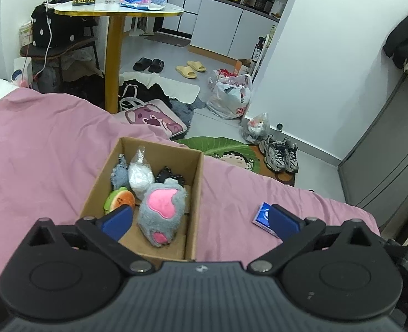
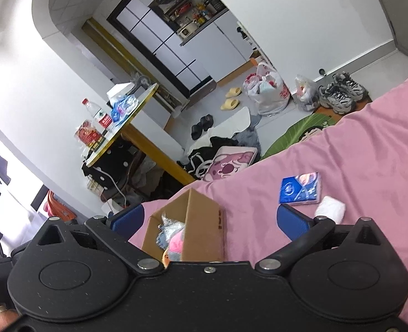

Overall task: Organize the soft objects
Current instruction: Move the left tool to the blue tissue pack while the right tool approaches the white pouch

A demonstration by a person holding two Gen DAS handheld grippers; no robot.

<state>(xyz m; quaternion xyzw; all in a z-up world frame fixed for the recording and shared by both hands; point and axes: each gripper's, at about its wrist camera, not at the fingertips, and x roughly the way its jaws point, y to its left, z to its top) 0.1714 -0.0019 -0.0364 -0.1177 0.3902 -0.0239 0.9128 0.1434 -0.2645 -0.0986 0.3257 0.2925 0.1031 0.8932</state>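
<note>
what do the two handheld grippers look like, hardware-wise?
Both match. The left gripper and right gripper each have a black plastic body with a ribbed top, two round disc-shaped housings, and black linkage arms joined by silver pivot pins. The fingers carry blue pads. The left body has a small star-like logo at its centre; the right has a silver screw there. No cables or sleeves are visible.

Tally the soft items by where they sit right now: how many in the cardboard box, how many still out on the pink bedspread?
In the cardboard box: 5 (grey-pink plush, watermelon plush, white bagged item, grey plush, black item)
On the pink bedspread: 2 (blue tissue pack, white roll)
Total: 7
</note>
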